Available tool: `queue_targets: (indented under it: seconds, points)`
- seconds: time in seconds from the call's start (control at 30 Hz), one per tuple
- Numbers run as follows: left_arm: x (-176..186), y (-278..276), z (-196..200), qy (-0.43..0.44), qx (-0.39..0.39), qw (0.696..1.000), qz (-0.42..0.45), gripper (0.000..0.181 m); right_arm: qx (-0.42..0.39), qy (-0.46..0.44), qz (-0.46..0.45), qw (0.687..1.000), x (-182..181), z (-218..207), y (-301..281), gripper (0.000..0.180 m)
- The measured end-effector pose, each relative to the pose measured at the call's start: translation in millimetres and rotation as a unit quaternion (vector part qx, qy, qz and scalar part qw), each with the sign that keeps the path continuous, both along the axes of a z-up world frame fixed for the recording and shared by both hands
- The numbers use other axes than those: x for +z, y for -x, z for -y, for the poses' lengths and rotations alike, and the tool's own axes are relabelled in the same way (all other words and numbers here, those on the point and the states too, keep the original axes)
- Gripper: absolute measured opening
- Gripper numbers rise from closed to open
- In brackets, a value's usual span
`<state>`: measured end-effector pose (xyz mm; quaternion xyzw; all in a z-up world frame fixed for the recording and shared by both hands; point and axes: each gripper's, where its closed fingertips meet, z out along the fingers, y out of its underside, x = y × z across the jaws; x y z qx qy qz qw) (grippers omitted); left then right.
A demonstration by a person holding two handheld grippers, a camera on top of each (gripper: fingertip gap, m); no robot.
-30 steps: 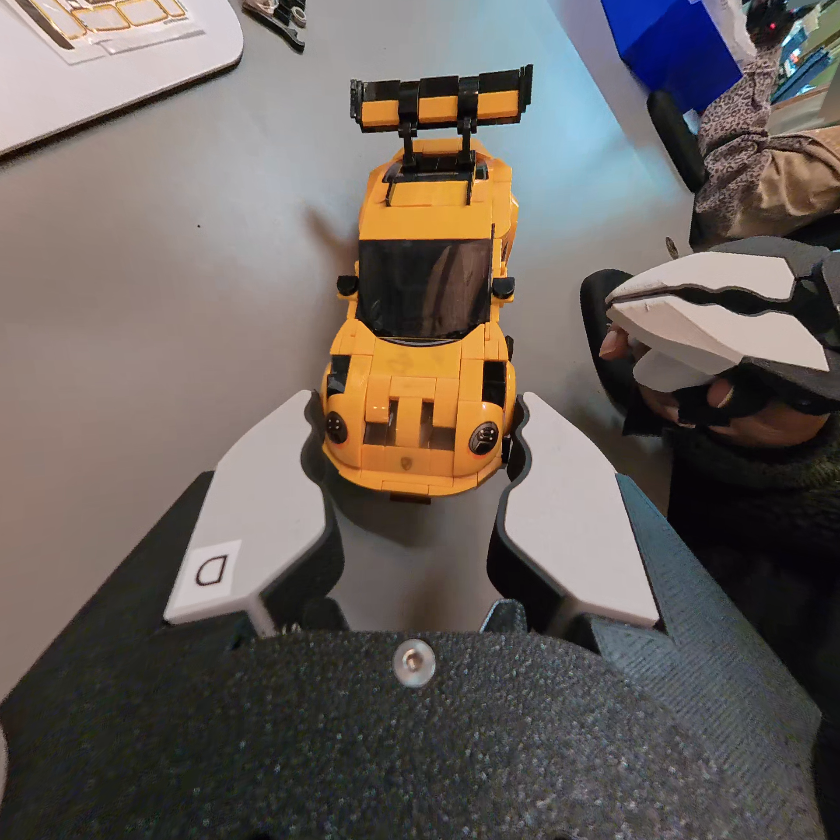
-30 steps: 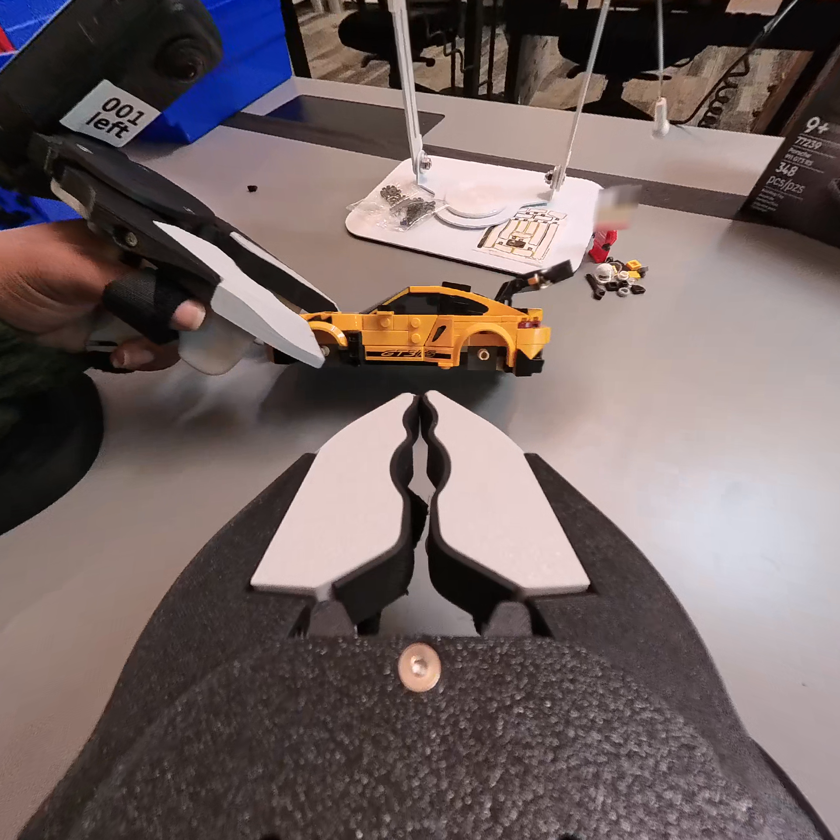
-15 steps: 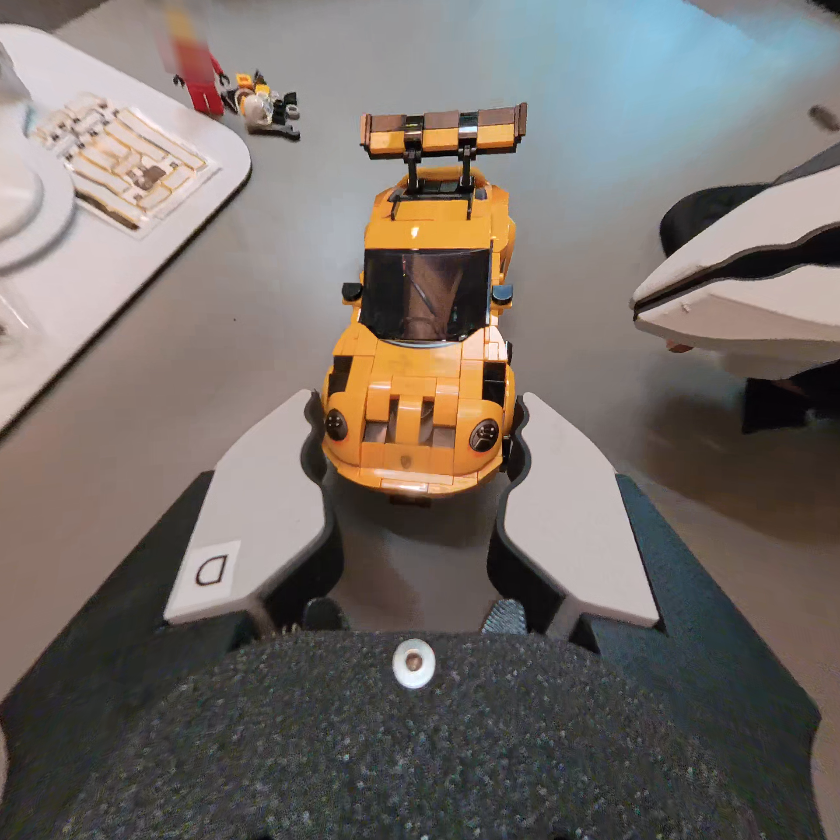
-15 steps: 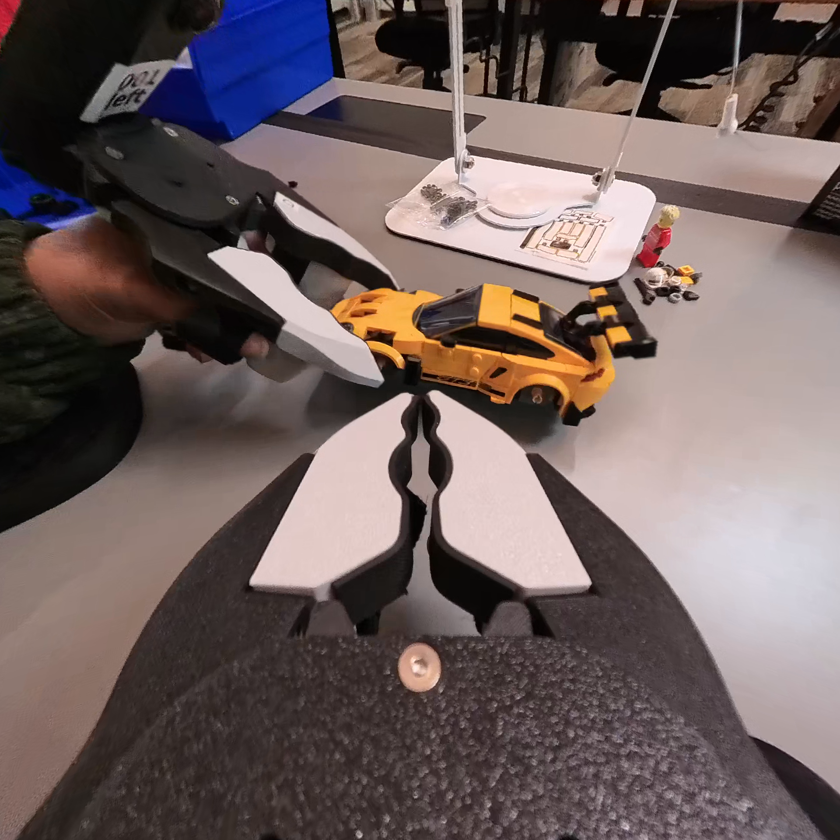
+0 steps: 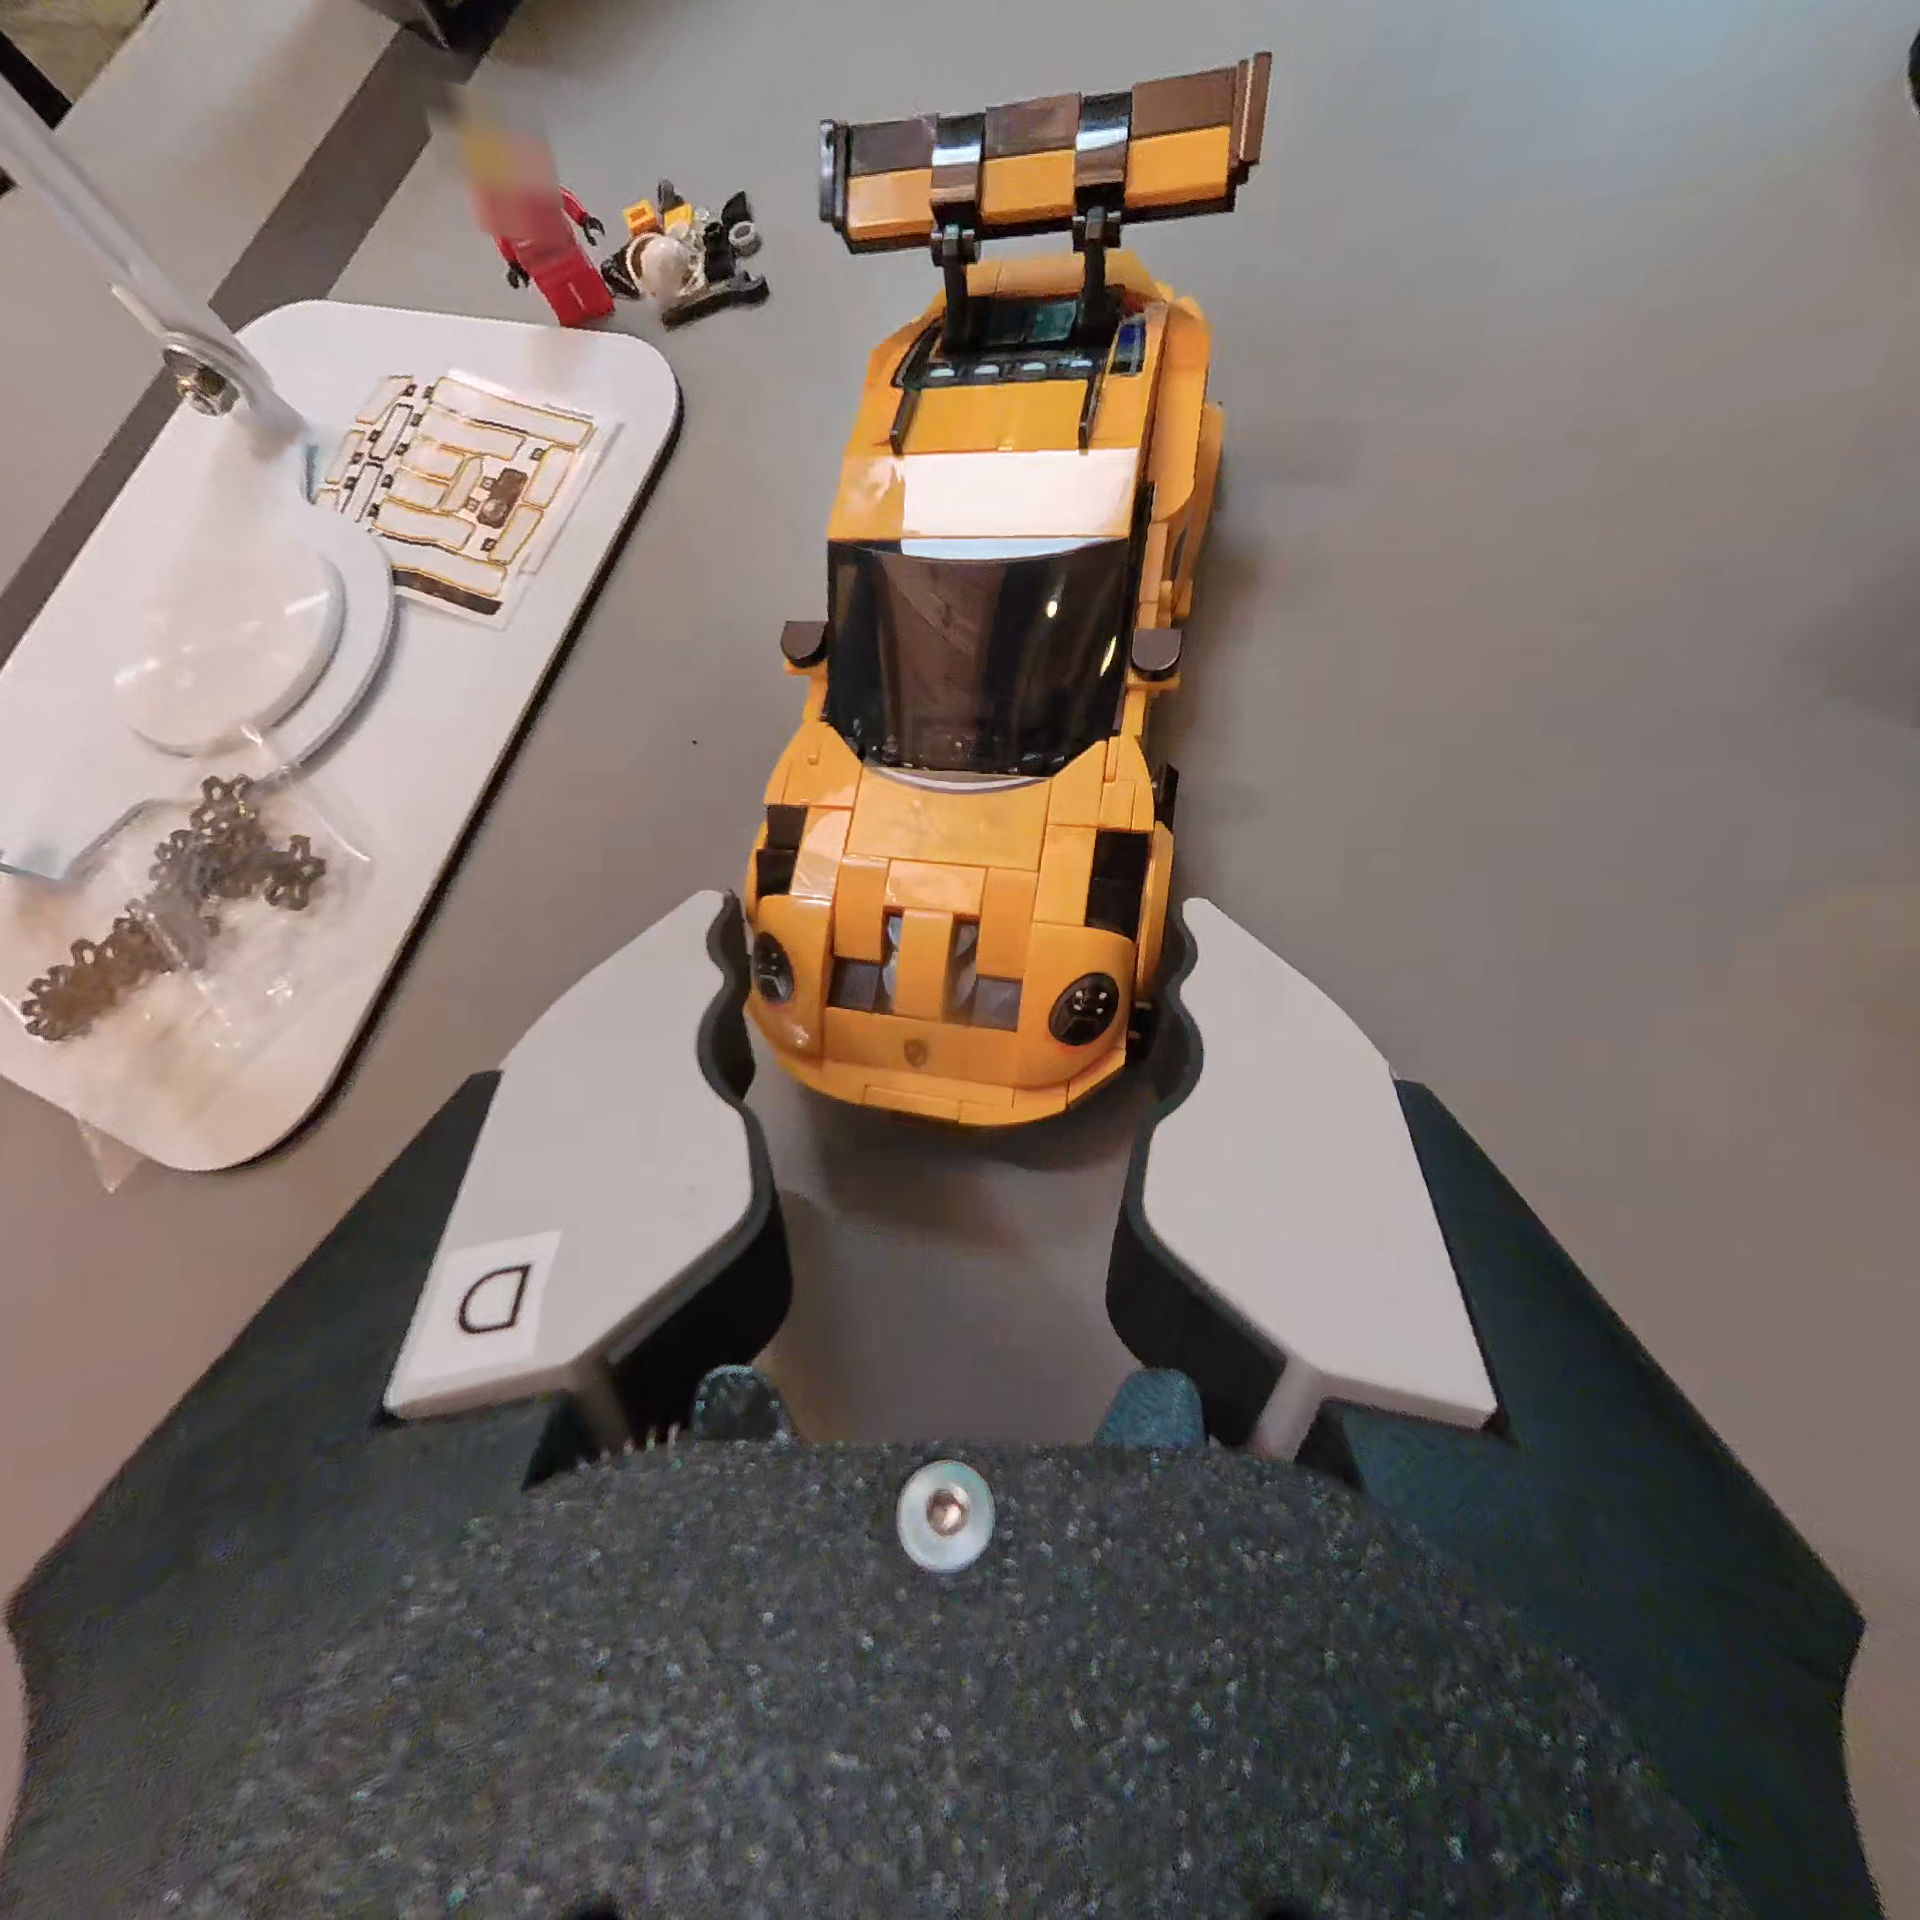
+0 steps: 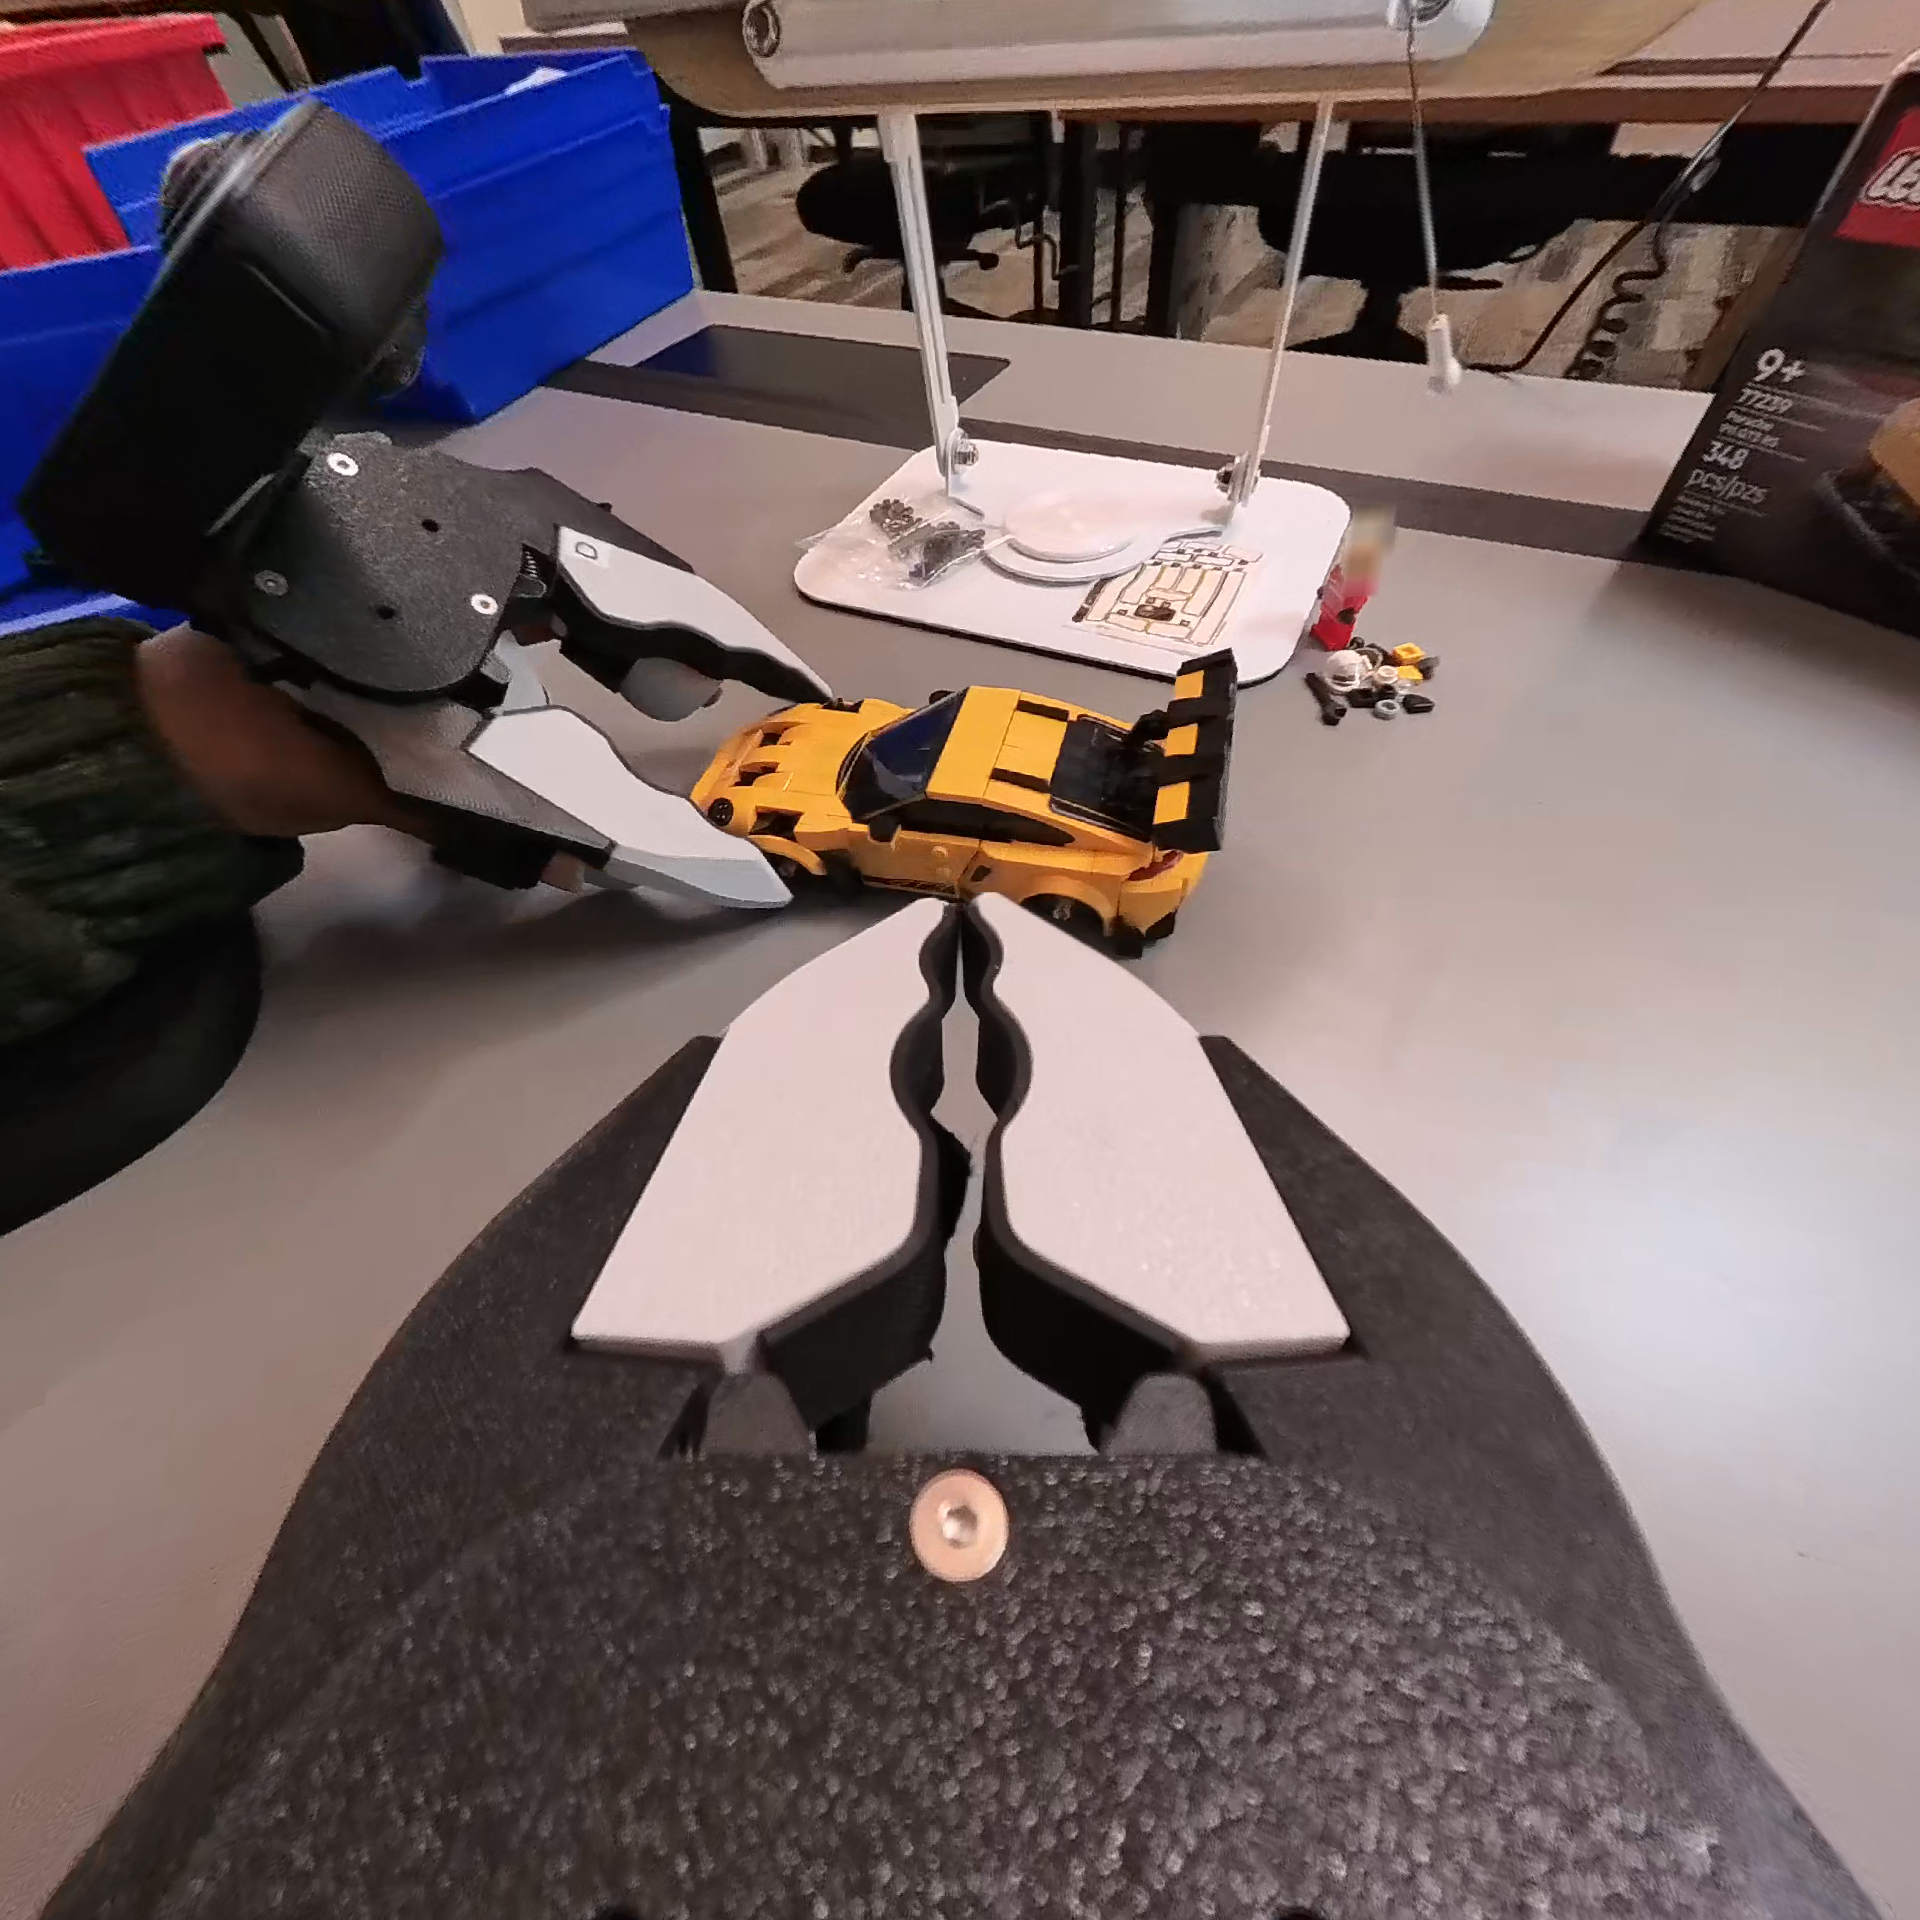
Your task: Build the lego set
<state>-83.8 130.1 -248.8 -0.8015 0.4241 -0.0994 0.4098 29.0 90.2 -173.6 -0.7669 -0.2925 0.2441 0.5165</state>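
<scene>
A yellow and black lego car [image 5: 966,831] with a striped rear wing lies low on the grey table [image 5: 1558,727]. My left gripper [image 5: 956,914] is shut on the car's nose, one finger on each side by the headlights. In the right wrist view the car [image 6: 966,821] sits side-on with its wing to the right, and the left gripper [image 6: 800,795] grips its front from the left. My right gripper [image 6: 958,914] is shut and empty, just in front of the car's near side. I cannot tell whether the car rests on the table.
A white stand base [image 5: 312,987] on the left carries a sticker sheet [image 5: 457,478] and a bag of small black parts [image 5: 177,914]. A red minifigure [image 5: 551,260] and loose small pieces [image 5: 686,249] lie beyond it. Blue bins [image 6: 520,208] and the dark set box [image 6: 1818,364] stand at the back.
My left gripper has swung round with the car's nose in it, so the car's tail now points away from me, toward the loose pieces. The right gripper stays shut.
</scene>
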Motion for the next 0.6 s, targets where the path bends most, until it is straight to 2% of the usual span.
queue_targets:
  seconds: [0.13, 0.23, 0.33, 0.47, 0.6]
  points:
    - [14.0, -2.3, 2.2, -0.005, 0.000, 0.999, 0.043, 0.092, 0.004, -0.013, -0.006, 1.000, 11.5, -0.2, -5.1, 0.004]
    - [48.9, 1.8, 3.9, -0.035, 0.012, 0.991, 0.130, 0.090, 0.006, -0.039, -0.011, 0.999, 29.2, -4.2, -13.7, 0.006]
    - [106.1, 16.1, 1.2, -0.121, 0.056, 0.967, 0.215, 0.052, -0.001, -0.102, -0.017, 0.995, 58.6, -15.9, -25.3, 0.010]
    - [170.8, 36.0, 9.4, -0.260, 0.124, 0.925, 0.247, 0.000, -0.005, -0.196, -0.029, 0.980, 107.5, -36.5, -31.3, 0.014]
    - [210.3, 44.2, 11.6, -0.318, 0.169, 0.898, 0.253, 0.000, -0.009, -0.264, -0.019, 0.964, 152.1, -66.6, -22.1, 0.018]
